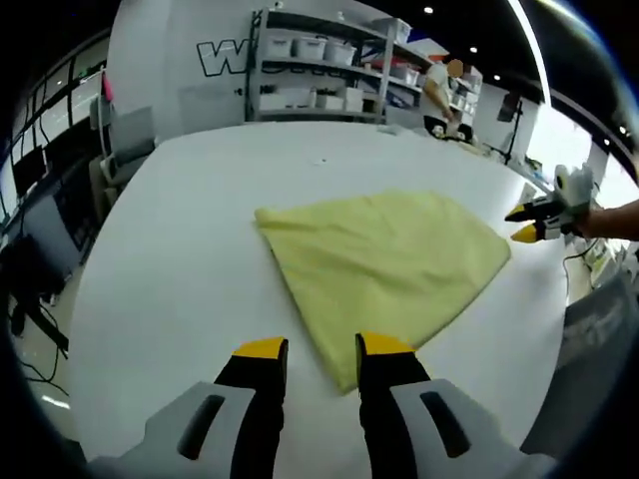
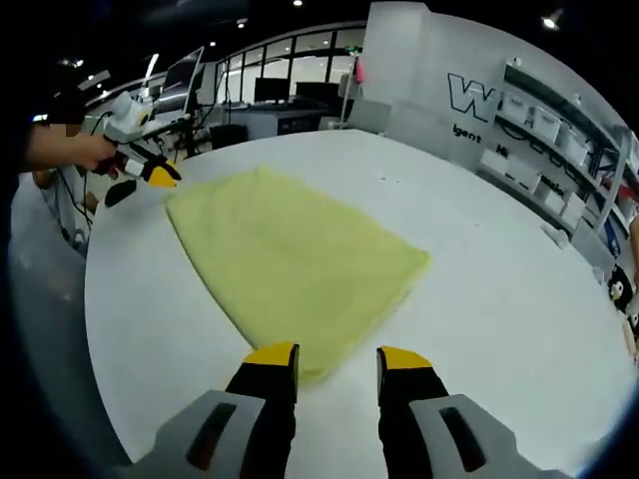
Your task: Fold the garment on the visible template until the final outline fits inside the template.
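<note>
Pale yellow cloth garment [image 1: 384, 264] lies flat on the round white bench [image 1: 180, 249], folded to a rough triangle. Left gripper [image 1: 322, 349] hovers at the near corner — jaws parted, holding nothing, the cloth tip between them. Right gripper [image 2: 337, 356] sits just off the opposite edge (yellow-tipped jaws likewise apart, empty). Shelving with white bins [image 1: 319, 70] stands behind.

Bright overhead lighting, soft shadows, fisheye-warped edges
</note>
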A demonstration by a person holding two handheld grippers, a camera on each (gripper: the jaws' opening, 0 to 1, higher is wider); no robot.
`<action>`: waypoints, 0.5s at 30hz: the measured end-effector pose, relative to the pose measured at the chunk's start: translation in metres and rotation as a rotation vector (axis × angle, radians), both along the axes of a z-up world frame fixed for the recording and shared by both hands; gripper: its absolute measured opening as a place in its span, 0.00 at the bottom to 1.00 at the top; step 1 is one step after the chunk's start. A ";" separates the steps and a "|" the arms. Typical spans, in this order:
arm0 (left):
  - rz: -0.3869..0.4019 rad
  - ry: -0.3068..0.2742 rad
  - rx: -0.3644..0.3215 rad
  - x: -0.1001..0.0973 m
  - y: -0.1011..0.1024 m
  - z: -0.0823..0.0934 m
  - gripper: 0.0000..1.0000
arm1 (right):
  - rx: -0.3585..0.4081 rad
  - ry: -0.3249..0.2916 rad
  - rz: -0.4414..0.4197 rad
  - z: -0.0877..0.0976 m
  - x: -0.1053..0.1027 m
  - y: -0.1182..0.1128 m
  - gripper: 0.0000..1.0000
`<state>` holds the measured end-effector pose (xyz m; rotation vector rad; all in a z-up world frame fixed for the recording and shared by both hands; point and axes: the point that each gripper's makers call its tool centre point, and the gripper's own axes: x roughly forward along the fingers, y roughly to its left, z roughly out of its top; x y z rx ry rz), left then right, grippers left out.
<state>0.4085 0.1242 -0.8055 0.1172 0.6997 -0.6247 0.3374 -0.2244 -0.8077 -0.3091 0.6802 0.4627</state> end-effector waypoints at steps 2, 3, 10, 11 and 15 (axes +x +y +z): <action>-0.008 0.004 0.001 -0.004 -0.001 -0.003 0.28 | 0.005 0.010 -0.002 -0.002 -0.003 0.001 0.27; -0.008 0.007 0.001 -0.006 -0.001 -0.005 0.28 | 0.007 0.014 -0.004 -0.003 -0.005 0.001 0.27; -0.013 0.033 -0.005 -0.016 -0.004 -0.013 0.25 | 0.028 0.062 -0.010 -0.015 -0.017 0.007 0.23; -0.012 0.034 -0.005 -0.017 -0.004 -0.014 0.25 | 0.032 0.068 -0.010 -0.016 -0.017 0.008 0.22; -0.010 0.054 -0.030 -0.021 -0.002 -0.018 0.21 | 0.043 0.093 -0.020 -0.024 -0.019 0.008 0.18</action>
